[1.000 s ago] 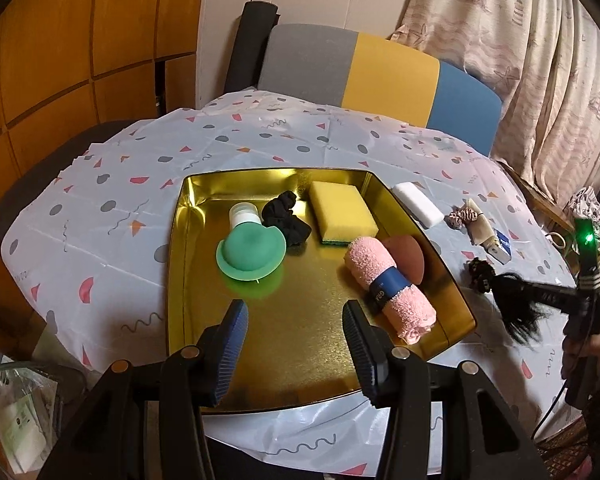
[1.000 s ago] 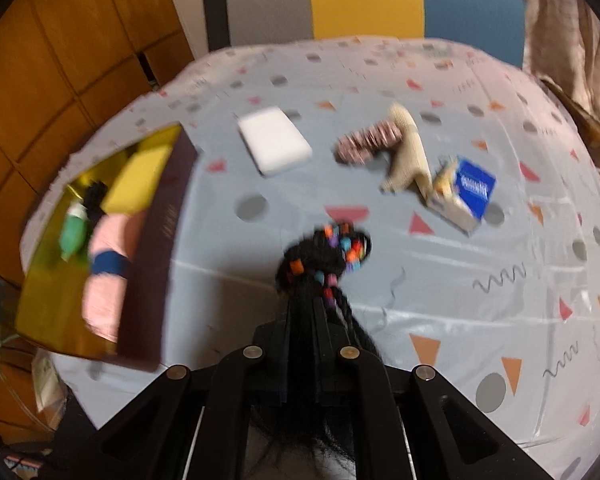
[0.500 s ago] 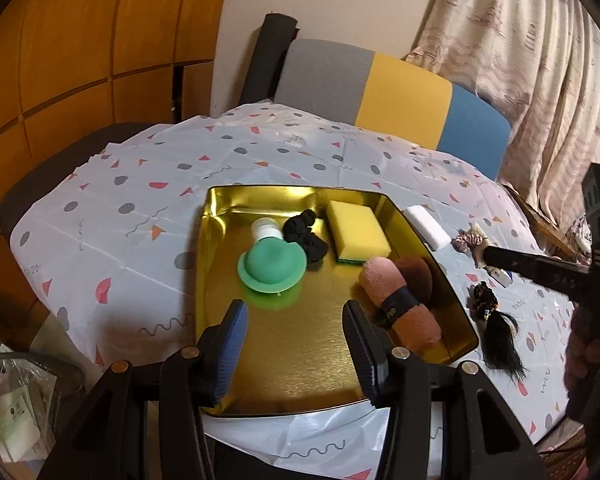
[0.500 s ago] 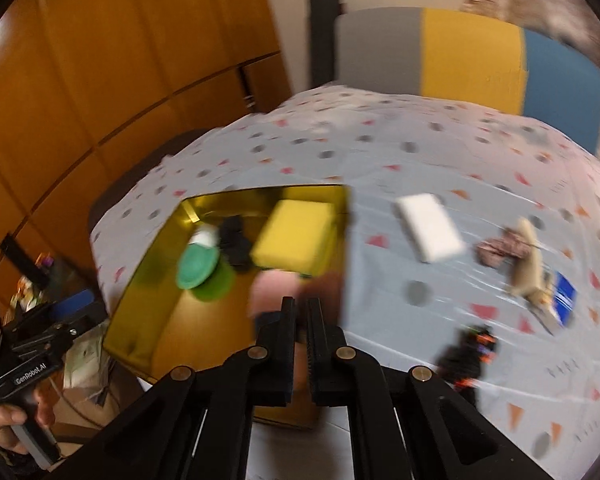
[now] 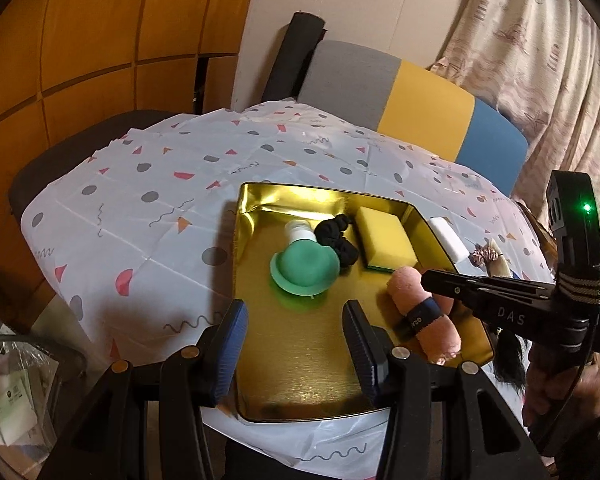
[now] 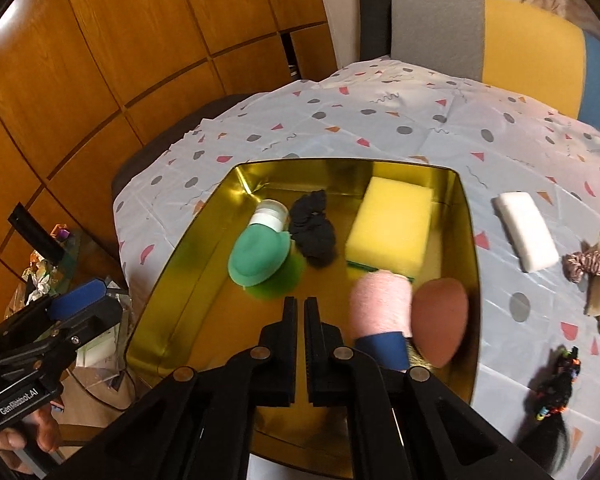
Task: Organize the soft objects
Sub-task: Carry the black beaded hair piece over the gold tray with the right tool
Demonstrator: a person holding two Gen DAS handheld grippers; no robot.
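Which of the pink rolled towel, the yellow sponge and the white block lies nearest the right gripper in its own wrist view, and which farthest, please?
From the shut right gripper:
1. Pink rolled towel, in the gold tray, just right of the fingertips.
2. Yellow sponge, in the tray beyond the towel.
3. White block, outside the tray on the tablecloth, far right.

Left tongs (image 5: pixel 296 344) sit half open, nothing between them, angled downward; right tongs (image 6: pixel 301 344) are pressed together, empty, also tilted down.
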